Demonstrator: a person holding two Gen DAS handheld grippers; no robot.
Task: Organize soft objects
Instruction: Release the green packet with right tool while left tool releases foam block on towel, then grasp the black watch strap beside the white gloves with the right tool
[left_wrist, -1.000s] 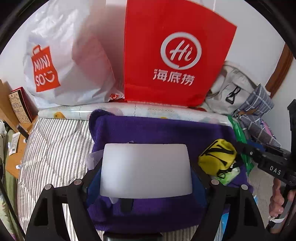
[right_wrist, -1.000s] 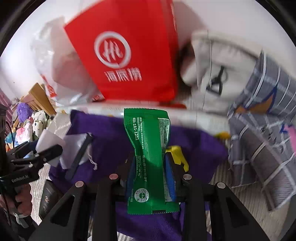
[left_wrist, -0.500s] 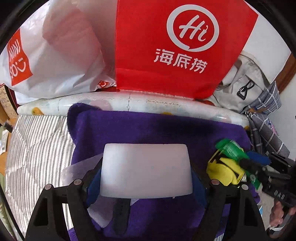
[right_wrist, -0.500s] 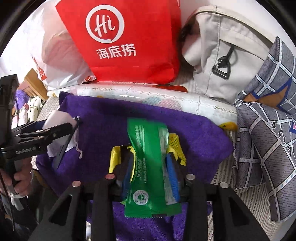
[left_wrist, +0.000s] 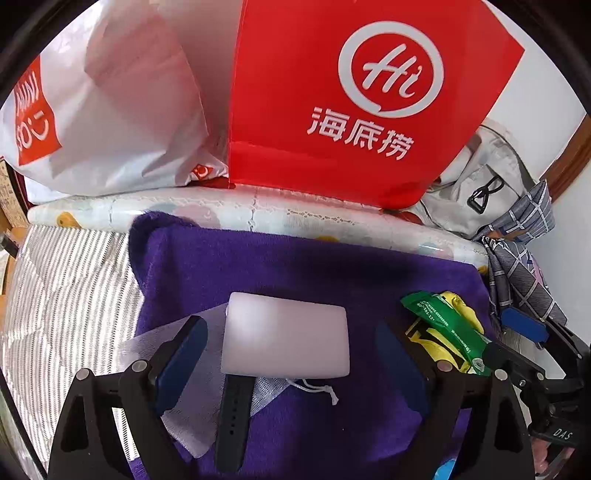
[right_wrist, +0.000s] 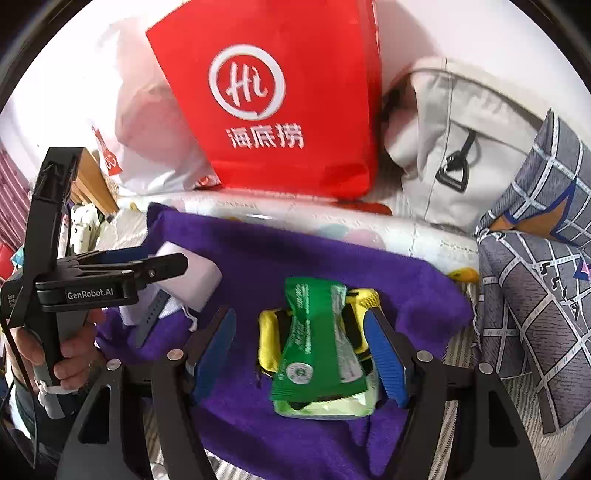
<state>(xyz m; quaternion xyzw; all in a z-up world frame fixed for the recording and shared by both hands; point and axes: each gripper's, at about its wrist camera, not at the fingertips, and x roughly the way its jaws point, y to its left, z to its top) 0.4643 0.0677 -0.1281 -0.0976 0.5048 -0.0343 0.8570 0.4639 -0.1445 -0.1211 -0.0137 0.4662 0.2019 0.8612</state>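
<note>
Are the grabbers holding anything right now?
No. Both are open: the left hand-held gripper around the white block, the right hand-held gripper around the green packet.

A bed with a grey-and-white striped quilt (left_wrist: 62, 295) fills the foreground, bordered at its far edge by a pale printed mat (left_wrist: 258, 210). Against the white wall (left_wrist: 535, 107) stand a red paper bag (left_wrist: 351, 103) with white lettering, a white plastic shopping bag (left_wrist: 110, 110) to its left, and a light grey backpack (right_wrist: 461, 147) to its right. Grey checked bedding (right_wrist: 535, 295) lies at far right. A brown wooden door frame (left_wrist: 570, 155) edges the wall. Even daylight.
</note>
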